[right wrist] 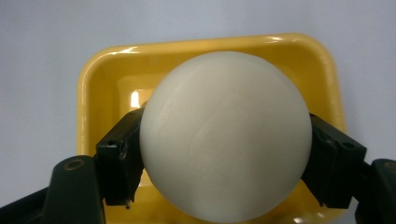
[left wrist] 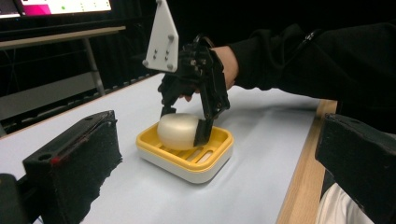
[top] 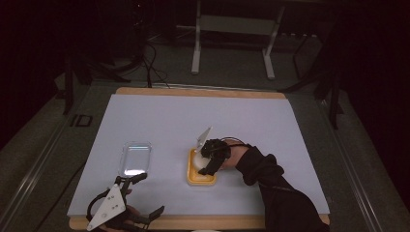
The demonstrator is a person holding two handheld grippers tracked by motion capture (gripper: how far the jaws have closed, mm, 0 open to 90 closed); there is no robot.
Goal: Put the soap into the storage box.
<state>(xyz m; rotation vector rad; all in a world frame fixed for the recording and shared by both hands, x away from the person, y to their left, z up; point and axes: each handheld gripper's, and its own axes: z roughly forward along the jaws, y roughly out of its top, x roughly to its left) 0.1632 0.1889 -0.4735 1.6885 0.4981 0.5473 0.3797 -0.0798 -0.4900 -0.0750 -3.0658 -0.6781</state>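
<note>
The white soap (right wrist: 226, 140) is round like an egg and sits just over the middle of the yellow soap dish (left wrist: 187, 156); I cannot tell if it touches the bottom. The right tool (left wrist: 187, 126) squeezes it from both sides, one black jaw on each side. The dish stands on the pale sheet (top: 193, 121) covering the worktop. To its left lies a clear plastic lid (top: 135, 158), well apart. The left tool (top: 123, 205) rests near the front edge, jaws wide apart and holding nothing.

A dim lab: a white-covered table (top: 159, 116), floor cables (top: 152, 63), a monitor (left wrist: 56, 7).
</note>
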